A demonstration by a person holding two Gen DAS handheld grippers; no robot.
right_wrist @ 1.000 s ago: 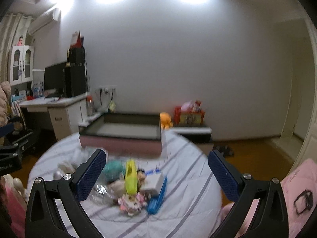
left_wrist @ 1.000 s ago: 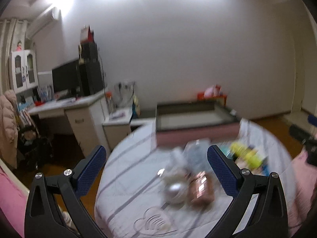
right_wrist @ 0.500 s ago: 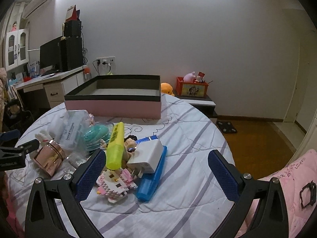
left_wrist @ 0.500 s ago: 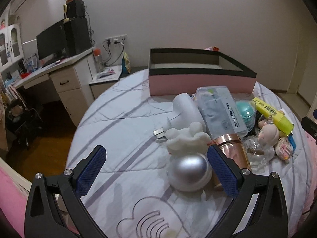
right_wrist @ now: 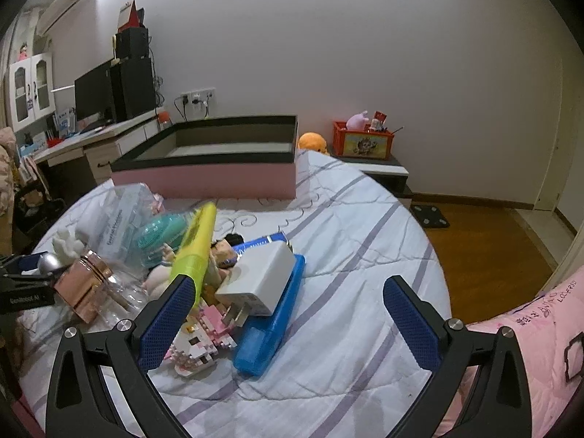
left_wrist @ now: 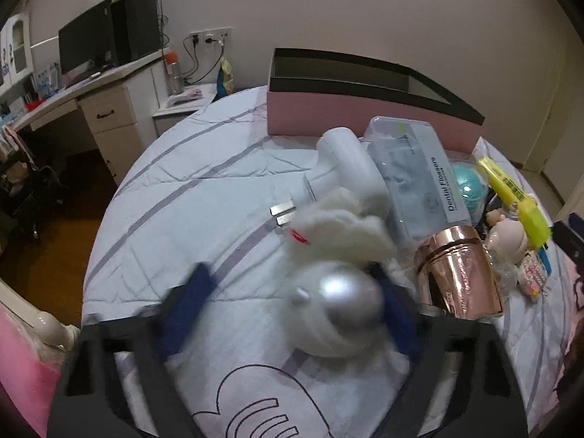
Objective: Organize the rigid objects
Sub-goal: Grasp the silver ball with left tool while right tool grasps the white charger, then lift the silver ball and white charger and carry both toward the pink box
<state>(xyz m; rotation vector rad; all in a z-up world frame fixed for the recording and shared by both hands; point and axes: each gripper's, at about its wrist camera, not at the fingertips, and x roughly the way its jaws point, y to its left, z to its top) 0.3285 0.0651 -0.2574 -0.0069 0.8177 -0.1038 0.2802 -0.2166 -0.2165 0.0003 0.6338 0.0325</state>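
Note:
A pile of small objects lies on a round striped bed in front of a pink box with a black rim. My left gripper is low over a white figure with a silver ball top. Its jaws are closing around the ball: the right pad is at the ball's side and the left pad still stands apart. A rose-gold cup lies just to the right. My right gripper is open above a white charger on a blue case, holding nothing.
The pile also holds a dental flossers box, a white dryer-like body, a teal round thing, a yellow marker and a pink block toy. A desk stands left, wooden floor right.
Both grippers have dropped and tilted down toward the pile on the bed. The left jaws, wide before, have narrowed around the silver ball. The right jaws stay wide.

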